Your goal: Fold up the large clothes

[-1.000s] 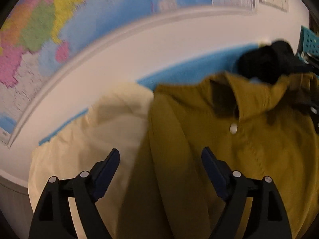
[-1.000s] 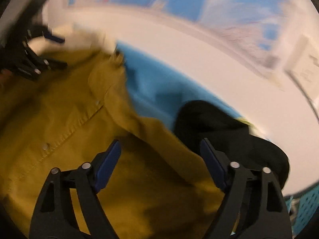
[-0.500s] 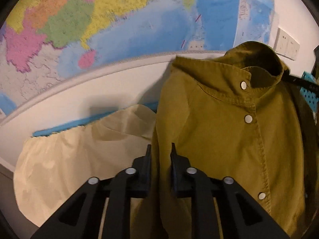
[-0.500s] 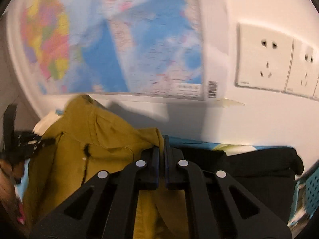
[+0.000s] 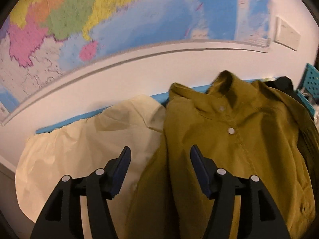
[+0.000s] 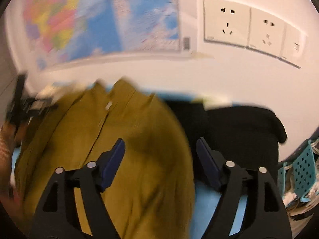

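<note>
The mustard-yellow snap-front cotton jacket [image 5: 239,149] lies front-up on the blue table top [image 6: 207,199], collar toward the wall, spread ahead of both grippers. In the left wrist view its left edge runs between the jaws of the left gripper [image 5: 160,171], which are opening and have nothing pinched; the cloth lies beneath them. The right gripper [image 6: 160,163] is also opening, wide, over the jacket's right shoulder edge, with no fabric pressed by its pads.

Judging from how it lies, the jacket looks laid out and roughly straightened, but no fold shows: sleeves and sides are not turned in, so nearly all the folding is left.

Left of the left gripper, touching the jacket's edge, is a crumpled cream cloth garment [image 5: 83,149]. Right of the right gripper, a black knitted garment [image 6: 239,129] lies against the jacket, and beyond it a turquoise perforated plastic basket [image 6: 303,169]. Both neighbours crowd the sides where sleeves would fold. A coloured wall map [image 5: 119,20] and white wall sockets [image 6: 227,23] hang behind.
</note>
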`<state>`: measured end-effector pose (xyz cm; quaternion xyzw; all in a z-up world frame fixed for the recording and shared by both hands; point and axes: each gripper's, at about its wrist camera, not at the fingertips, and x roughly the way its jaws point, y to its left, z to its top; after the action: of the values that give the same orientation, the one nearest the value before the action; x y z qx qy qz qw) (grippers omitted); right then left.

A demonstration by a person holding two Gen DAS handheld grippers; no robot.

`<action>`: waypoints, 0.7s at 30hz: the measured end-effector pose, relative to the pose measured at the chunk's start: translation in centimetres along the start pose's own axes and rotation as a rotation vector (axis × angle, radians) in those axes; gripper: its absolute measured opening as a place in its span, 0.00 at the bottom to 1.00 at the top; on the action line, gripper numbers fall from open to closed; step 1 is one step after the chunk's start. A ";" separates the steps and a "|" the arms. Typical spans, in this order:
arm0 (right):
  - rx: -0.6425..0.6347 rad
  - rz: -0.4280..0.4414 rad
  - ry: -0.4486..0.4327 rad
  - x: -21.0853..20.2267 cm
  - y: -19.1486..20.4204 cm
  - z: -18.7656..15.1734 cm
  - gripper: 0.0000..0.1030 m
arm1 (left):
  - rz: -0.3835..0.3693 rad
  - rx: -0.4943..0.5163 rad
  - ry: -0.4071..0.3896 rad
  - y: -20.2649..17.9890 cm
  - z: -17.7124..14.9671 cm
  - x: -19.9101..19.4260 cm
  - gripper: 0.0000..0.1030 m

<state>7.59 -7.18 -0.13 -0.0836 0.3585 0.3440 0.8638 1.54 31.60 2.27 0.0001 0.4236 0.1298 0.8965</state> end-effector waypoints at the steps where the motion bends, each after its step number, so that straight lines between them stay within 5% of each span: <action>1: -0.016 0.005 0.034 -1.2 0.6 -2.4 0.85 | -0.009 0.008 -0.007 -0.4 -0.4 -0.5 0.58; 7: -0.089 -0.020 0.182 -1.8 4.3 -12.1 0.76 | -0.054 0.065 -0.032 -3.2 -2.5 -2.7 0.62; 9: -0.110 -0.093 0.216 -1.0 4.2 -13.2 0.26 | -0.057 0.078 -0.032 -3.9 -3.0 -2.7 0.62; 11: -0.017 -0.062 0.185 -2.4 2.3 -12.6 0.06 | -0.060 0.086 -0.025 -4.5 -3.2 -2.6 0.62; 17: 0.225 -0.088 -0.157 -11.6 -6.1 -6.8 0.05 | -0.054 0.120 -0.058 -5.1 -4.7 -5.2 0.62; 21: 0.321 -0.150 -0.129 -9.6 -11.2 -6.7 0.10 | -0.055 0.114 -0.052 -4.6 -7.2 -7.0 0.64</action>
<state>6.29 -23.32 0.30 0.0507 0.3455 0.2215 0.9105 -7.07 24.78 2.49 0.0427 0.4065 0.0807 0.9091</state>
